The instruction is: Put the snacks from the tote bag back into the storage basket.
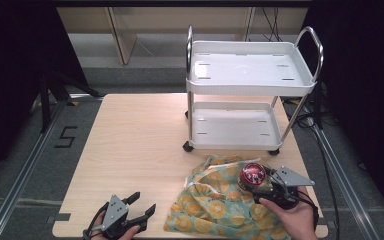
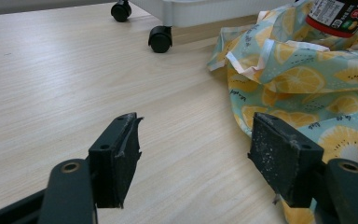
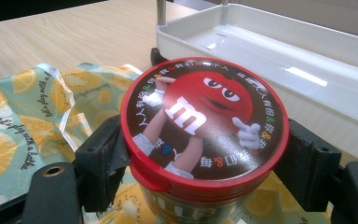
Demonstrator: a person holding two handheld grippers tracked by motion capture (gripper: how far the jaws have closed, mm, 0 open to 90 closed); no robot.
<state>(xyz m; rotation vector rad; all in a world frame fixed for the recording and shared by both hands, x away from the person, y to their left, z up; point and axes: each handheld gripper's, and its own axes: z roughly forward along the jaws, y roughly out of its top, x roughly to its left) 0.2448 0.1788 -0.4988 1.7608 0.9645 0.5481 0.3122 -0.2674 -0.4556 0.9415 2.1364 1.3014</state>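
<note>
While the right gripper (image 1: 266, 186) hangs over the near right part of the table (image 1: 140, 145), its hand (image 1: 292, 217) comes in from the near edge and angles the tool toward the far left. Its two black jaws are closed against opposite sides of one candy jar (image 1: 252, 177), just under the red lid, and hold the jar upright. In the right gripper view the jar (image 3: 205, 126) sits squarely between the jaws, its lid printed with a red cartoon figure.

Directly beneath that gripper and jar lies one crumpled bag (image 1: 220, 197), teal with a lemon-slice print, spreading from under the jaws toward the left gripper. Beyond the jar, just past the bag, stands one white cart (image 1: 250, 95) with two trays and black castors.

At the near edge, well to the left of the jar, the left gripper (image 1: 141, 206) rests low, held in the other hand (image 1: 112, 230) and pointing to the far right. Its jaws stand wide apart with nothing between them but bare wood. In the left gripper view the bag (image 2: 307, 88) lies just beside and behind the right-hand jaw, and two of the cart's castors (image 2: 160, 38) show farther ahead.
</note>
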